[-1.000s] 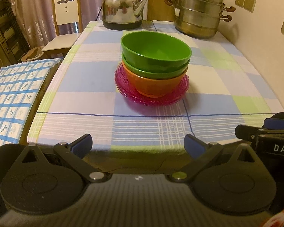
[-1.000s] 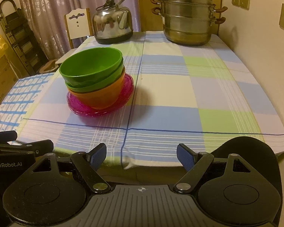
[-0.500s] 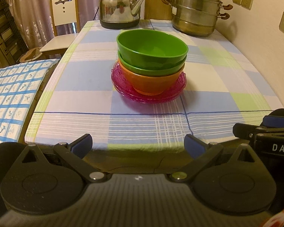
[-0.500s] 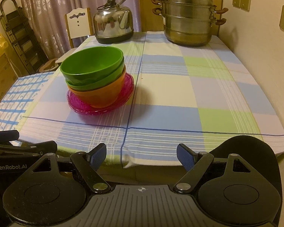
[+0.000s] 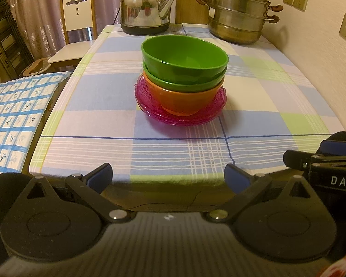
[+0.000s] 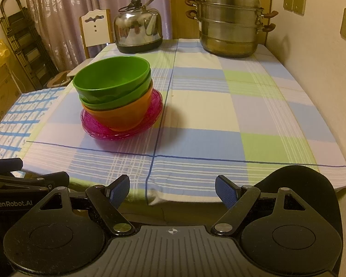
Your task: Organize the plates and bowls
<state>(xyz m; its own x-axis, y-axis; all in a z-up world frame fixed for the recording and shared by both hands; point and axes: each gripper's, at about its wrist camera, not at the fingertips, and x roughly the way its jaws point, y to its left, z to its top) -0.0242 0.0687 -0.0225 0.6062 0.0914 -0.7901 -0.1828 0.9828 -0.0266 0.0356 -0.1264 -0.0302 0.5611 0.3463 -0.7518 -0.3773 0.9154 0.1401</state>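
A stack stands on the checked tablecloth (image 5: pixel 99 120): two green bowls (image 5: pixel 184 57) nested in an orange bowl (image 5: pixel 184 101), all resting on pink ribbed plates (image 5: pixel 150 108). In the right wrist view the same green bowls (image 6: pixel 110 78), orange bowl (image 6: pixel 126 115) and pink plates (image 6: pixel 117 135) sit left of centre. My left gripper (image 5: pixel 168 176) hangs open at the table's near edge, well short of the stack, nothing between its blue pads. My right gripper (image 6: pixel 172 189) is open too, beside it to the right, also empty and off the table's near edge.
A steel kettle (image 5: pixel 147 11) and a tiered steel steamer pot (image 5: pixel 240 16) stand at the far end of the table. A white chair (image 5: pixel 76 34) sits at the far left, with a blue-checked cloth (image 5: pixel 13 115) beside the table. A wall with sockets (image 6: pixel 316 69) runs along the right.
The view has shifted slightly, with the stack sitting a touch higher and further left in the left wrist view. Both grippers stay open and empty.
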